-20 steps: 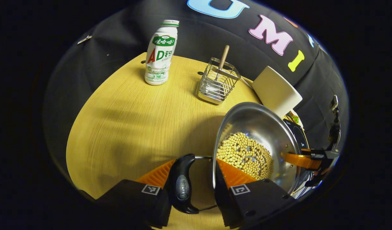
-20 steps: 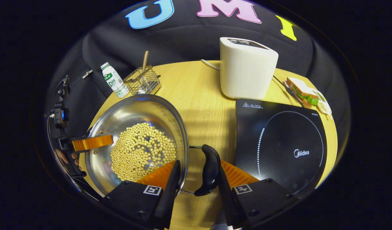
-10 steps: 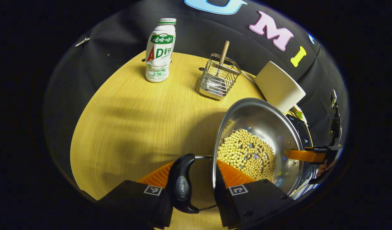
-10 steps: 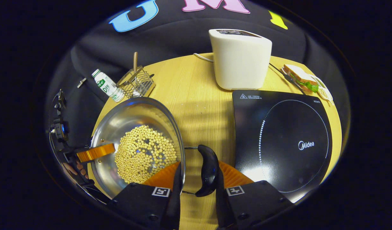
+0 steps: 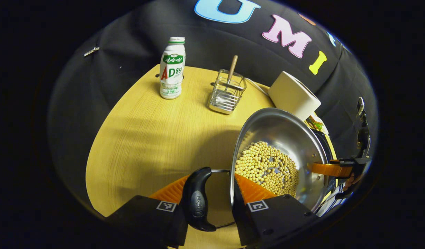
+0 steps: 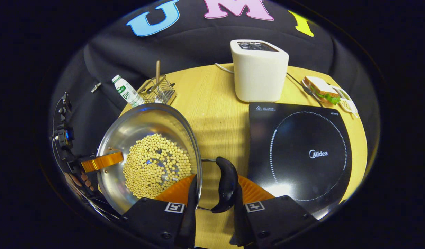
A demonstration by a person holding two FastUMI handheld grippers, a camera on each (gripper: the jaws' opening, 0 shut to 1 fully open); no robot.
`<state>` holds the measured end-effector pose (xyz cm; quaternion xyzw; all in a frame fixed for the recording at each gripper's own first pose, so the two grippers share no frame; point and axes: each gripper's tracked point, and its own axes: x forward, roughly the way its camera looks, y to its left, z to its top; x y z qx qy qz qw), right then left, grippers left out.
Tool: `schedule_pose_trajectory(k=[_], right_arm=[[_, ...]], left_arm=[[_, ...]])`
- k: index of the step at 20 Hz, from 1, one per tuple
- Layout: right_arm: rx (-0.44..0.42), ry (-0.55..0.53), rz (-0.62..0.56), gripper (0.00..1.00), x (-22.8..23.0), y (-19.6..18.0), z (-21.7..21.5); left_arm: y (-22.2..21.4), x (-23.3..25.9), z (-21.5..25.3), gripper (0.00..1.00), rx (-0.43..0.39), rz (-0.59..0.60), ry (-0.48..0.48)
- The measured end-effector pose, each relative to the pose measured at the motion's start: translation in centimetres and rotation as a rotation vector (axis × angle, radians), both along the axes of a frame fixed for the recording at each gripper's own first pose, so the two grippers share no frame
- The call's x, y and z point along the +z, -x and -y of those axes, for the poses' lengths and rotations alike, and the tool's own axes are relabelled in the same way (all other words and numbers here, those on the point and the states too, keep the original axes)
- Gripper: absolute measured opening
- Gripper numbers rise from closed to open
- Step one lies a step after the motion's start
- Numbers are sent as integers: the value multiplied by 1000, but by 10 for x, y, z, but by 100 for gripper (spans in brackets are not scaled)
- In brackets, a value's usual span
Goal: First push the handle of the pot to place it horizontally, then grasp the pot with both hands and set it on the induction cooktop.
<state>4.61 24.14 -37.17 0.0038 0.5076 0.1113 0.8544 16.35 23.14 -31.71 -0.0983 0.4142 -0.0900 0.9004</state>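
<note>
Pot (image 5: 281, 131) position: held between both claws above the desk (image 5: 146, 138), left of the cooktop (image 6: 302, 152) and apart from it. Whether its base touches the desk cannot be told.

Left claw (image 5: 212, 183): clenched on the pot. One finger is set outside the left handle (image 5: 198, 200); the other is set inside the pot wall, against the beans (image 5: 268, 166). The handle and the rim are clamped between the two fingers. The handle is laid out sideways from the rim.

Right claw (image 6: 217, 186): clenched on the pot at the opposite side. One finger is placed inside the wall, the other outside the right handle (image 6: 227, 183), which is likewise turned out level from the rim. In the left gripper view, one finger of this claw is seen across the far rim, with the hand that holds it behind.

Contents: the beans are spread over the pot bottom, with small bare patches of metal between them.

Surroundings: a bottle (image 5: 171, 69) and a wire basket (image 5: 226, 93) with a wooden-handled utensil are stood at the far edge of the desk. A toaster (image 6: 259, 72) is placed just behind the cooktop. A sandwich (image 6: 323, 90) is laid near the cooktop's far right corner.
</note>
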Motion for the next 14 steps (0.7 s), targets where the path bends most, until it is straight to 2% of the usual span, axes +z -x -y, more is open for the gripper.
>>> schedule_pose_trajectory(k=[5,14], right_arm=[[-49,2,50,48,38,-1,52],[-173,13,62,48,69,-10,181]], left_arm=[[1,32,55,59,-52,29,4],[-13,46,190,60,-161,0,21]])
